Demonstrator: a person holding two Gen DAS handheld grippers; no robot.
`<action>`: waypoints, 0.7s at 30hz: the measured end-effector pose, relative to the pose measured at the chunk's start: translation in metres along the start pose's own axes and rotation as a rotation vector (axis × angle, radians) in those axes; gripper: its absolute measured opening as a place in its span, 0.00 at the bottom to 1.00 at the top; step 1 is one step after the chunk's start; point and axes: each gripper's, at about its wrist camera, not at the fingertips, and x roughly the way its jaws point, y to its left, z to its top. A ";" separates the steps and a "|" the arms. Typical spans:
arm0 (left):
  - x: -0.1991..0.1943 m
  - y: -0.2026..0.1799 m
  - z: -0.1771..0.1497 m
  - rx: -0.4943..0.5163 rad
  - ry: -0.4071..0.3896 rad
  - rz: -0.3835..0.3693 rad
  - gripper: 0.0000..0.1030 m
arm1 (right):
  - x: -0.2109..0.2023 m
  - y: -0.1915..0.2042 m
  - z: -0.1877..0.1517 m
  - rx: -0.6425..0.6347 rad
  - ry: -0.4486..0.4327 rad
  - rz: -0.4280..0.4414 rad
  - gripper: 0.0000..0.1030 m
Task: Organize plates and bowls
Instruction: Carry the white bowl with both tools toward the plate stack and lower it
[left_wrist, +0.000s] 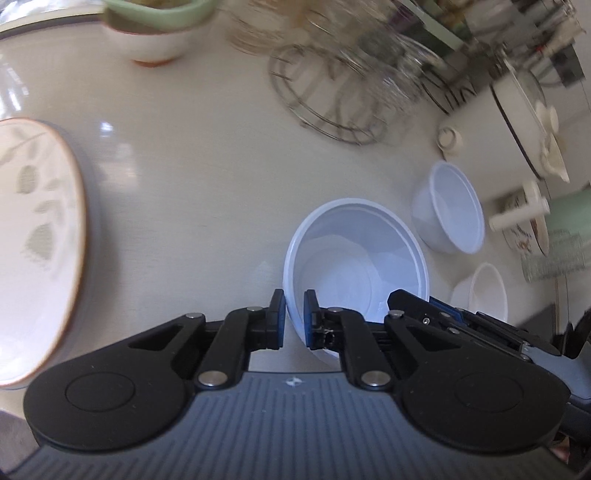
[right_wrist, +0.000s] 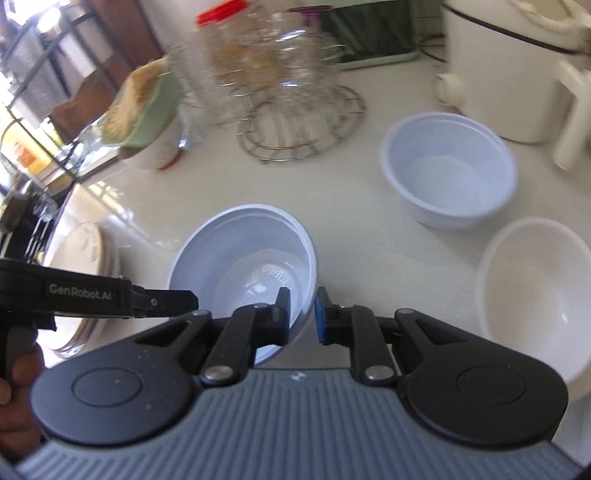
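Note:
A white plastic bowl (left_wrist: 354, 266) (right_wrist: 243, 266) is held by both grippers at opposite sides of its rim. My left gripper (left_wrist: 294, 317) is shut on the near rim in the left wrist view, and it enters the right wrist view from the left (right_wrist: 184, 299). My right gripper (right_wrist: 302, 314) is shut on the rim's right side, and its tip (left_wrist: 406, 302) shows at the bowl's right edge in the left wrist view. A second white bowl (left_wrist: 448, 210) (right_wrist: 448, 173) and a cream bowl (left_wrist: 484, 291) (right_wrist: 532, 295) stand to the right. A leaf-patterned plate (left_wrist: 37, 240) (right_wrist: 85, 258) lies at the left.
A green bowl stacked in a white one (left_wrist: 155, 33) (right_wrist: 147, 110) stands at the back left. A wire rack with glasses (left_wrist: 325, 99) (right_wrist: 299, 122) is behind the held bowl. A white lidded pot (left_wrist: 517, 122) (right_wrist: 506, 74) stands at the back right.

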 end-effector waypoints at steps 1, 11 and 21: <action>-0.003 0.004 0.000 -0.011 -0.006 0.008 0.11 | 0.002 0.004 0.002 -0.012 0.006 0.013 0.16; -0.020 0.044 -0.006 -0.082 -0.055 0.084 0.12 | 0.029 0.045 0.010 -0.139 0.067 0.091 0.17; -0.033 0.057 -0.013 -0.107 -0.090 0.131 0.13 | 0.032 0.058 0.009 -0.161 0.086 0.131 0.18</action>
